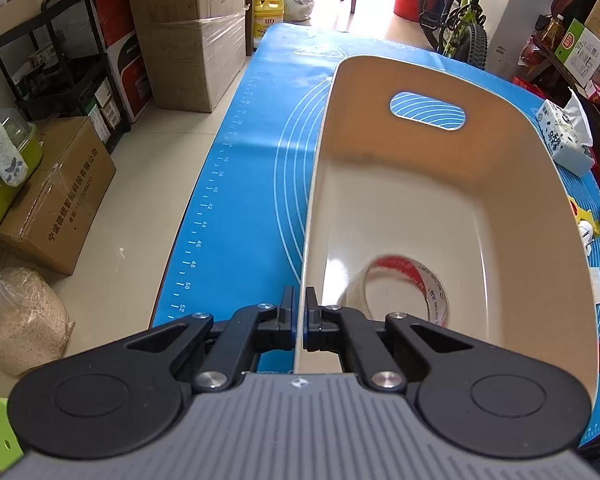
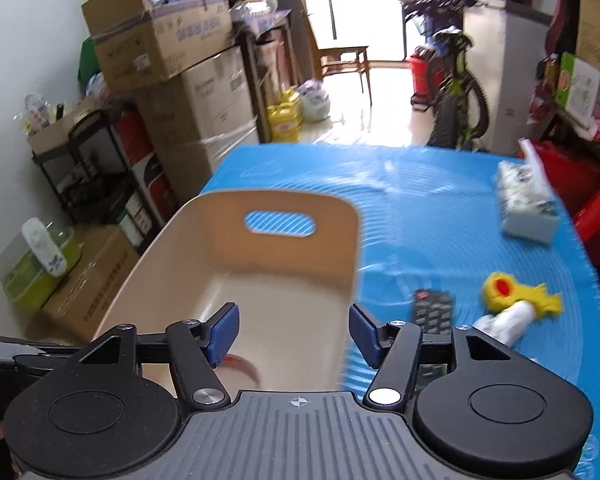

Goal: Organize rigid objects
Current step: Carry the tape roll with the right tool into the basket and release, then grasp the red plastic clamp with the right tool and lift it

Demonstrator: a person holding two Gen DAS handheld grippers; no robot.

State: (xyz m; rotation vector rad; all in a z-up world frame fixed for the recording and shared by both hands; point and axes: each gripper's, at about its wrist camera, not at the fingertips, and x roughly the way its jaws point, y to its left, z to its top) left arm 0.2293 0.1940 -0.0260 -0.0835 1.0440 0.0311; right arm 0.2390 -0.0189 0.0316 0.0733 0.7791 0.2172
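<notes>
A beige plastic bin (image 1: 500, 184) with handle cut-outs stands on the blue mat (image 1: 252, 152). My left gripper (image 1: 299, 312) is shut on the bin's near left wall, one finger on each side. A roll of clear tape with a red core (image 1: 408, 284) lies inside the bin. In the right wrist view my right gripper (image 2: 294, 330) is open and empty above the bin (image 2: 204, 240). A black remote (image 2: 434, 310) and a yellow and white toy (image 2: 512, 300) lie on the mat (image 2: 440, 220) right of the bin.
A tissue pack (image 2: 526, 204) lies at the mat's far right, also in the left wrist view (image 1: 564, 136). Cardboard boxes (image 1: 56, 196), a black shelf (image 1: 64, 64) and a bag (image 1: 16, 320) stand on the floor left of the table. A bicycle (image 1: 456, 12) stands beyond.
</notes>
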